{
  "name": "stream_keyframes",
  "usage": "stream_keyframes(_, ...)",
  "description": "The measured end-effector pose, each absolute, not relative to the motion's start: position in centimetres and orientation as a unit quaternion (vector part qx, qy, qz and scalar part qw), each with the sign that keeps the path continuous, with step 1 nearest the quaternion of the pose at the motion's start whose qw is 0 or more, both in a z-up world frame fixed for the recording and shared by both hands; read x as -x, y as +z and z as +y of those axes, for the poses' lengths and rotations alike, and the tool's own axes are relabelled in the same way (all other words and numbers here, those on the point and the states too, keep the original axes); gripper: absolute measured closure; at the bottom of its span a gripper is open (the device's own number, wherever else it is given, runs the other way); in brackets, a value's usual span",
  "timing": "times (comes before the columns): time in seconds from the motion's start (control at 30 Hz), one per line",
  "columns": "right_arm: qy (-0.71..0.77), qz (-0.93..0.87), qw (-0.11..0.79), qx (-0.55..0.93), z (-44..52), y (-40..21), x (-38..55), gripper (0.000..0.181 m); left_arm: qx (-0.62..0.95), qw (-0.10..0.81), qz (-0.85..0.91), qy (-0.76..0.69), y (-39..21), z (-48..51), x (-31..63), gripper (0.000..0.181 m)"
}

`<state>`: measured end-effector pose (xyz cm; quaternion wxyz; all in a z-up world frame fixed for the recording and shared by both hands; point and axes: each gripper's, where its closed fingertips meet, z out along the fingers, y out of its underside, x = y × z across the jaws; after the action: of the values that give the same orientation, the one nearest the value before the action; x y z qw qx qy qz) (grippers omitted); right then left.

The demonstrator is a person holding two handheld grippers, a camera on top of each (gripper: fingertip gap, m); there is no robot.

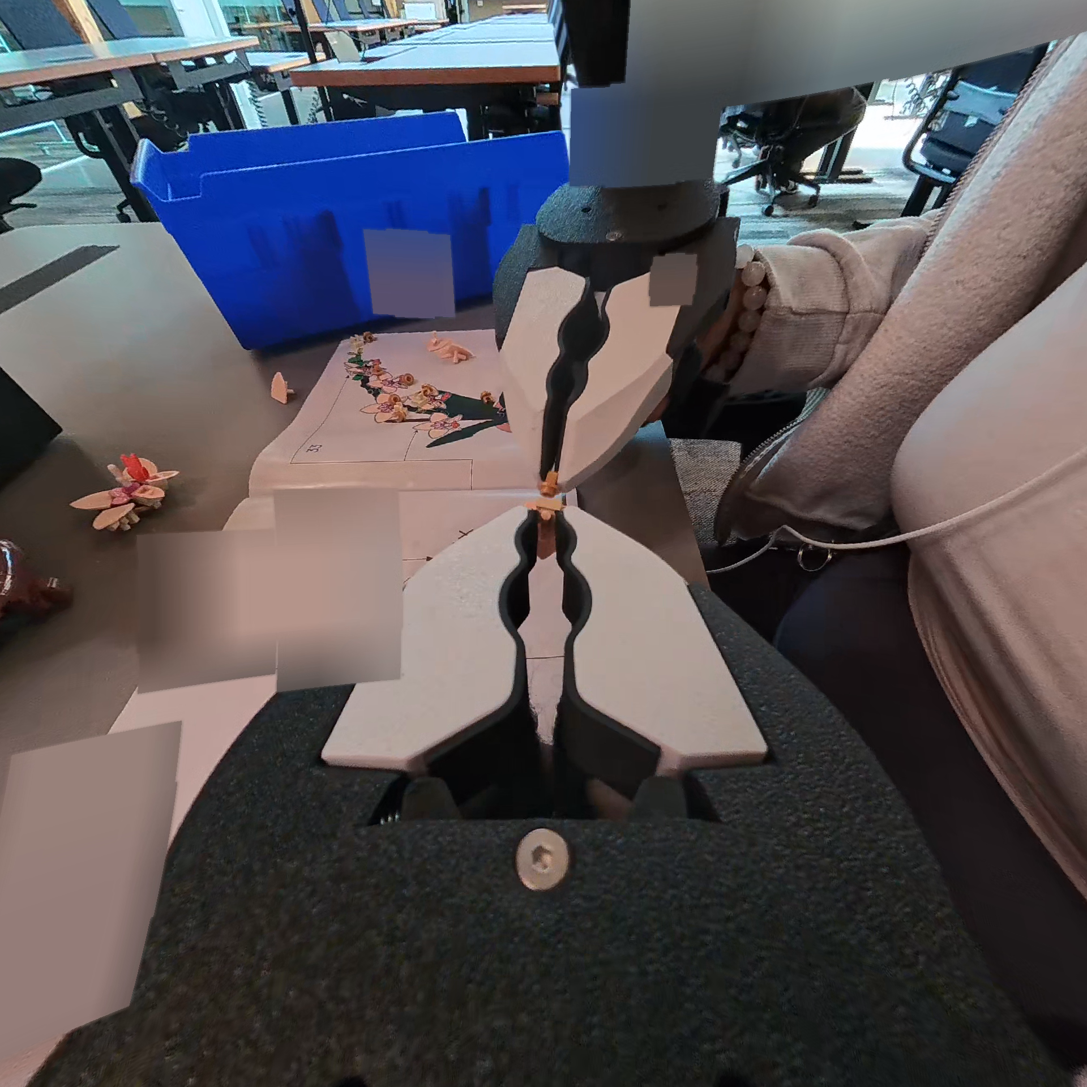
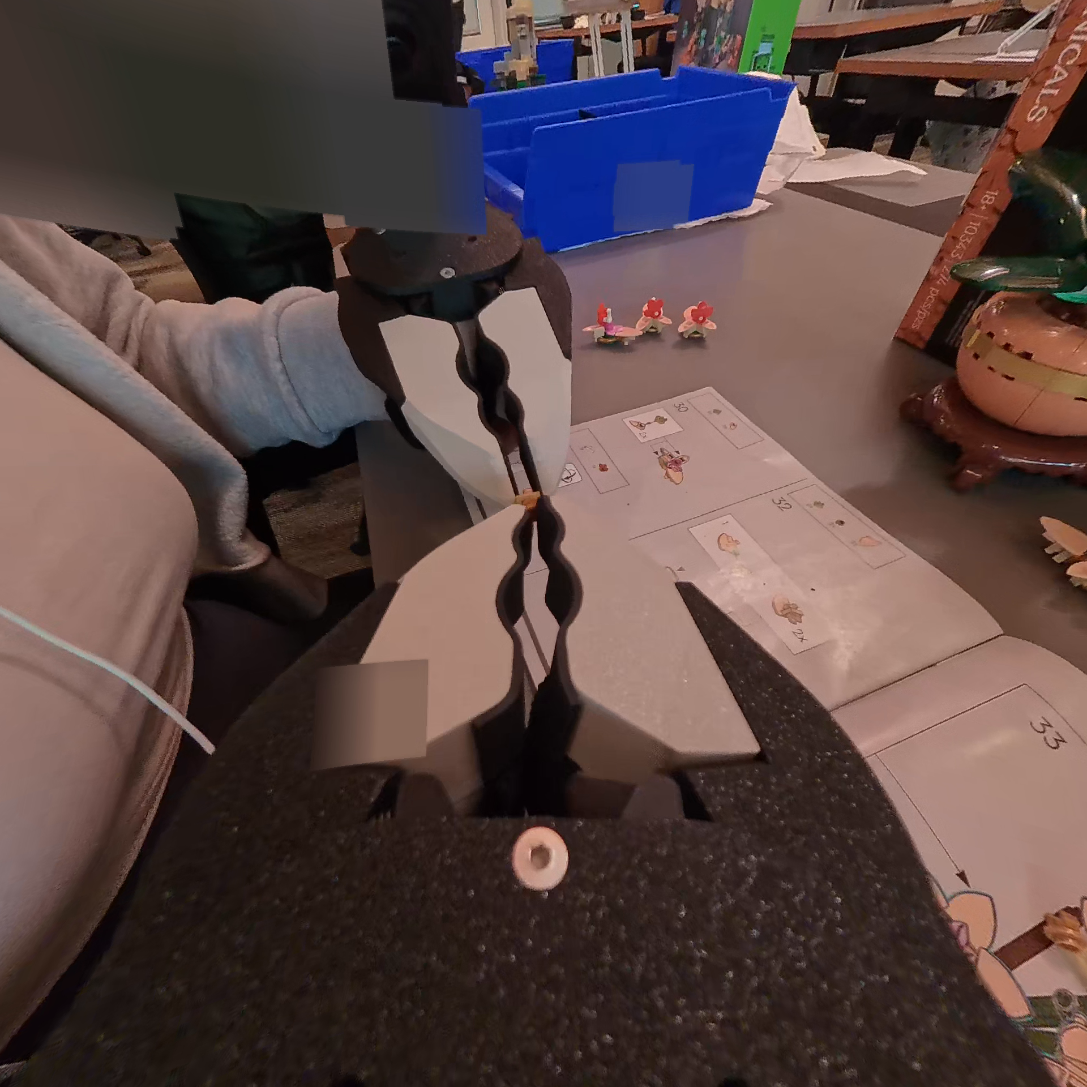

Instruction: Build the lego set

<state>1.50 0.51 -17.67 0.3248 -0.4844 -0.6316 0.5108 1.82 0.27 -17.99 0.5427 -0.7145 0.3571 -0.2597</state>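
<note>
My left gripper (image 1: 546,517) is shut on a small tan and brown lego piece (image 1: 544,532) and holds it above the open instruction booklet (image 1: 364,447). My right gripper (image 1: 553,477) comes down from above, shut on a tiny gold piece (image 1: 551,481), and the two tips meet. In the right wrist view my right gripper (image 2: 534,510) and the left gripper (image 2: 525,487) touch tip to tip around a small tan piece (image 2: 527,499). I cannot tell whether the two pieces are joined.
A blue bin (image 1: 294,235) stands behind the booklet (image 2: 735,500). Small flower builds (image 2: 653,317) and a petal cluster (image 1: 126,491) lie on the grey table. A peach pot on a brown stand (image 2: 1012,382) and a box (image 2: 1000,176) are at the right. The person's torso is close by. My left and right fingertips are right by each other.
</note>
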Motion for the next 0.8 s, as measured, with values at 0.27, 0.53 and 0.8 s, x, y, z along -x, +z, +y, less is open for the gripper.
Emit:
stream_keyframes(0.27,0.511,-0.633,0.313,0.49,0.3,-18.1,-1.5,0.18,0.717,0.541,0.36,-0.252,-18.2,0.4,-1.9,0.176)
stream_keyframes(0.53,0.523,-0.626,0.304,0.493,0.2,-18.1,-1.5,0.18,0.713,0.546,0.364,-0.248,-18.1,0.3,-1.9,0.176)
stream_keyframes(0.8,0.491,-0.643,0.297,0.507,0.2,-19.0,-1.5,0.18,0.729,0.53,0.379,-0.212,-19.1,0.3,-1.9,0.176)
